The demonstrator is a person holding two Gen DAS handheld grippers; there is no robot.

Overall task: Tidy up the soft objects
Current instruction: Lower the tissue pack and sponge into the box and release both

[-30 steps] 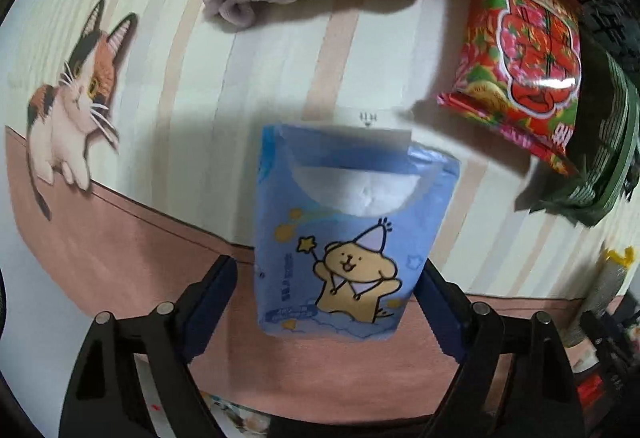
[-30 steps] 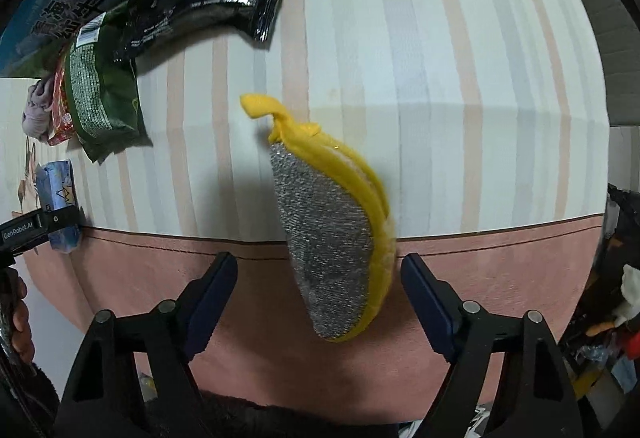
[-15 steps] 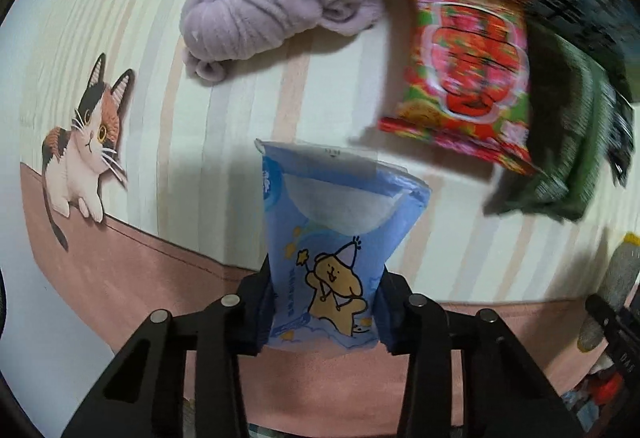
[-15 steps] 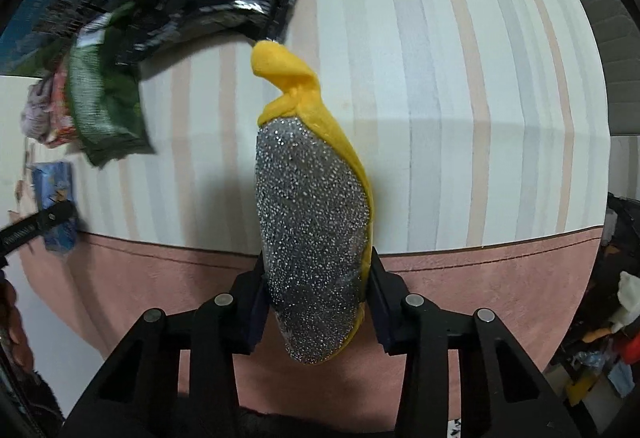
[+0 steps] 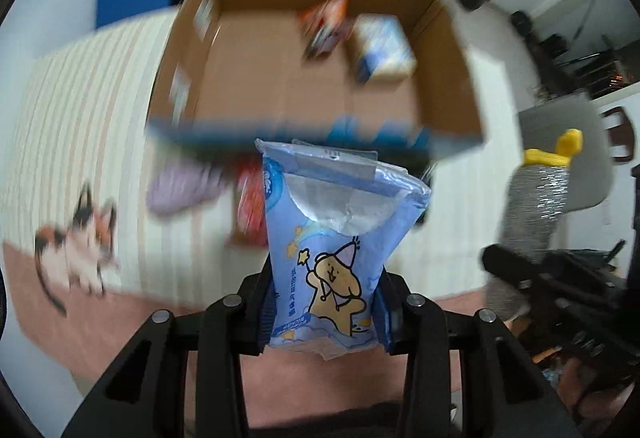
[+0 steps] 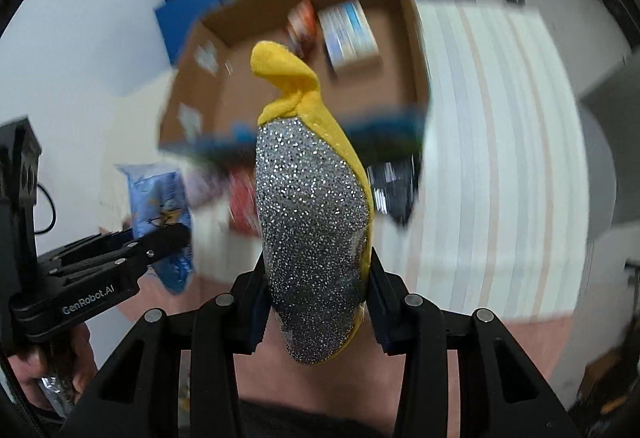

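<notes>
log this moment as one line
left tongs: shut on wipes pack | right tongs: shut on scourer | box: open ahead

"GenRobot.AI" in white on the black left gripper [image 6: 168,234]; tissue pack [image 5: 332,250] print illegible.

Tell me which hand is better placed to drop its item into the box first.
Left, slightly. Its wipes pack hangs right below the box near edge, centred on the opening; the right gripper's sponge is also lifted there. It is close.
</notes>
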